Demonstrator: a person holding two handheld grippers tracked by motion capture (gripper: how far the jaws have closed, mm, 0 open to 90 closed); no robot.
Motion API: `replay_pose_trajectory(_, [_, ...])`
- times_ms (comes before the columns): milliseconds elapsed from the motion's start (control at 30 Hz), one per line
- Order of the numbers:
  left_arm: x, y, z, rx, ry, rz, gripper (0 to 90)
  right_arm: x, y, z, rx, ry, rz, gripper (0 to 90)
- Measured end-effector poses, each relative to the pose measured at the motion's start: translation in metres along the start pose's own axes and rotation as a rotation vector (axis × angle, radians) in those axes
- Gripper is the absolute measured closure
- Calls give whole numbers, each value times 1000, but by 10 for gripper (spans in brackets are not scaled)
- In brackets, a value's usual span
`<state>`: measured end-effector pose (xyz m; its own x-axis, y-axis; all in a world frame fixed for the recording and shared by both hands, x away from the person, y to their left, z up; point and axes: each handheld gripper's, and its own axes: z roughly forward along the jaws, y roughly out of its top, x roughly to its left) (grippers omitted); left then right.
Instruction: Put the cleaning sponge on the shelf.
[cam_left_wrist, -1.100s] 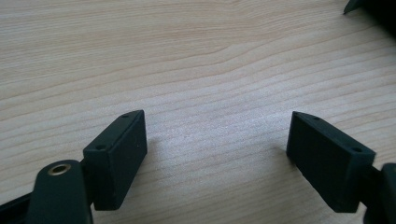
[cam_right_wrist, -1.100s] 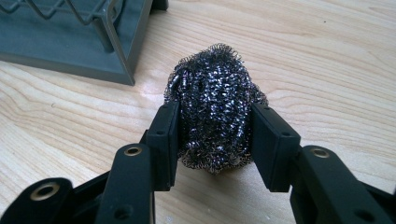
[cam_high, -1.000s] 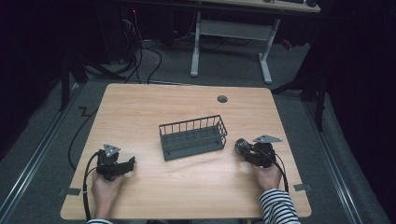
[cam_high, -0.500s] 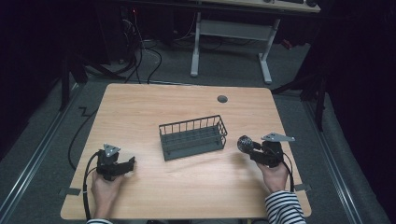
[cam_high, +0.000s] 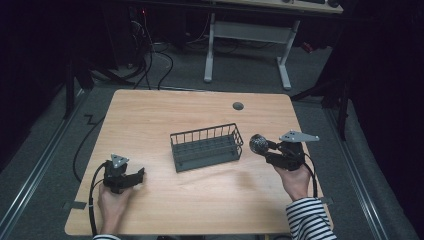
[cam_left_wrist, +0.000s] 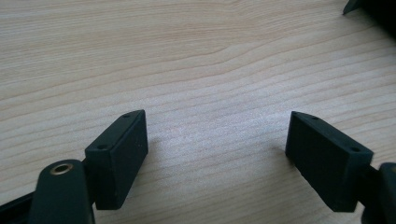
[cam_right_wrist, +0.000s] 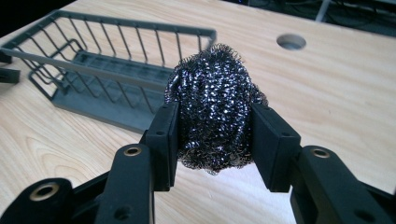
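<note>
Your right gripper has the steel scouring ball clamped between its fingers, one pad on each side, with the mesh bulging above and below them. In the high view the scouring ball hangs clear of the bench, just beside the right end of the grey wire basket but not yet over it. From the right gripper view the basket lies ahead and to the left, upright and with nothing in it that I can see.

Your left gripper rests low near the front left corner of the bench, well apart from the basket. Its fingers stand wide apart with only bare wood between them.

So the pickup looks done — the grip seems firm and centred. What I judge is left: carry the ball across the near rim, lower it inside the basket, then let the fingers part. Mind the rim wires — the loose mesh could snag on them if you come in low.
</note>
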<state>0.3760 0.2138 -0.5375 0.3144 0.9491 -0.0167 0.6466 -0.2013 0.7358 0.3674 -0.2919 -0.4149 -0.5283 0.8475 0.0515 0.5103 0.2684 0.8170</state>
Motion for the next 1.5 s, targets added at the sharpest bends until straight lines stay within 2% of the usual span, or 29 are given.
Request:
replay_pose_trajectory(200, [0,0,0,-2,3,-2,224,11,17,3,-26,7,-39,559])
replay_pose_trajectory(433, [-1,0,0,-1,0,0,228,25,35,14,-37,46,-76,559])
replay_pose_trajectory(567, [-1,0,0,-2,-1,1,232,35,46,25,-33,74,-91,558])
replay_pose_trajectory(800, [-1,0,0,-3,-3,6,236,44,55,42,-9,95,-115,556])
replay_pose_trajectory(1167, [-1,0,0,-3,-2,6,237,54,62,89,101,107,-106,547])
replay_pose_trajectory(1233, [-1,0,0,-3,-3,6,237,55,62,92,107,108,-102,545])
replay_pose_trajectory(1400, [-1,0,0,-3,-2,5,237,58,60,114,166,98,-104,536])
replay_pose_trajectory(1500, [-1,0,0,-3,-3,5,237,59,60,119,183,95,-98,531])
